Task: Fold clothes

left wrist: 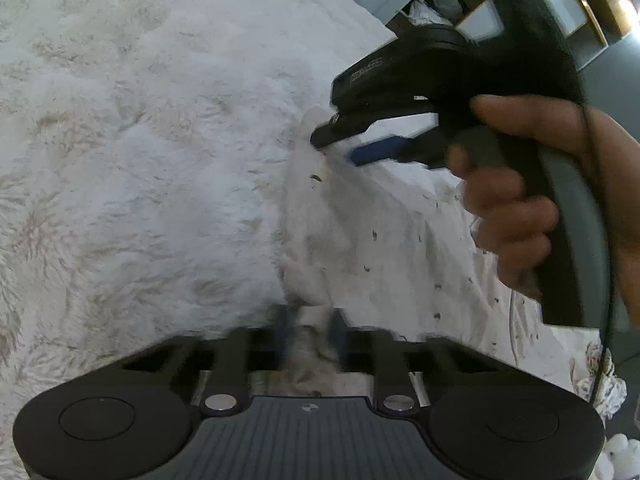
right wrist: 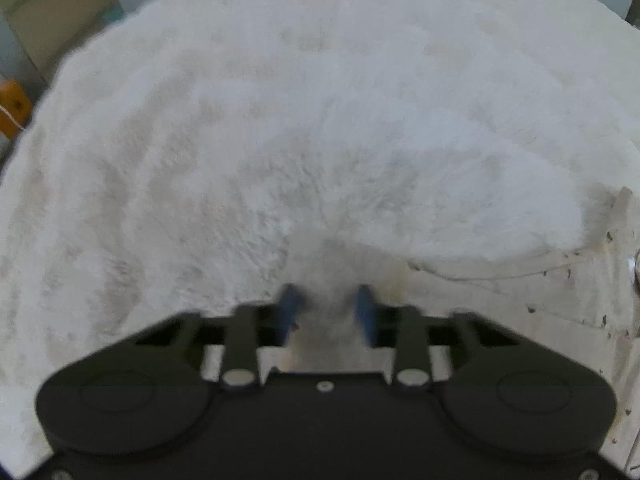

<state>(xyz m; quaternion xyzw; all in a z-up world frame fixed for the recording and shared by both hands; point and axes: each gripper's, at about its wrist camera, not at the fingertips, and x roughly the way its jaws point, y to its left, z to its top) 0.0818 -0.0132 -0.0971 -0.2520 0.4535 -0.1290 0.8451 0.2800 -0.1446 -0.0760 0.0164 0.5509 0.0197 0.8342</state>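
Note:
A white garment (left wrist: 400,240) with small dark specks lies on a white fluffy rug (left wrist: 140,160). In the left wrist view my left gripper (left wrist: 312,320) is shut on a bunched fold of the garment at its left edge, and fabric fills the gap between the blue pads. Further up the same raised edge, a hand (left wrist: 520,208) holds my right gripper (left wrist: 332,148), which pinches the garment. The right wrist view is blurred. There the right gripper (right wrist: 329,304) has white fabric between its blue pads, and the garment (right wrist: 500,300) spreads to the right over the rug (right wrist: 320,120).
Shelves with bundled cloth (left wrist: 440,4) stand beyond the rug's far edge. A floral cloth (left wrist: 600,380) lies at the lower right. An orange object (right wrist: 10,108) and a pale box (right wrist: 48,8) sit off the rug's left edge.

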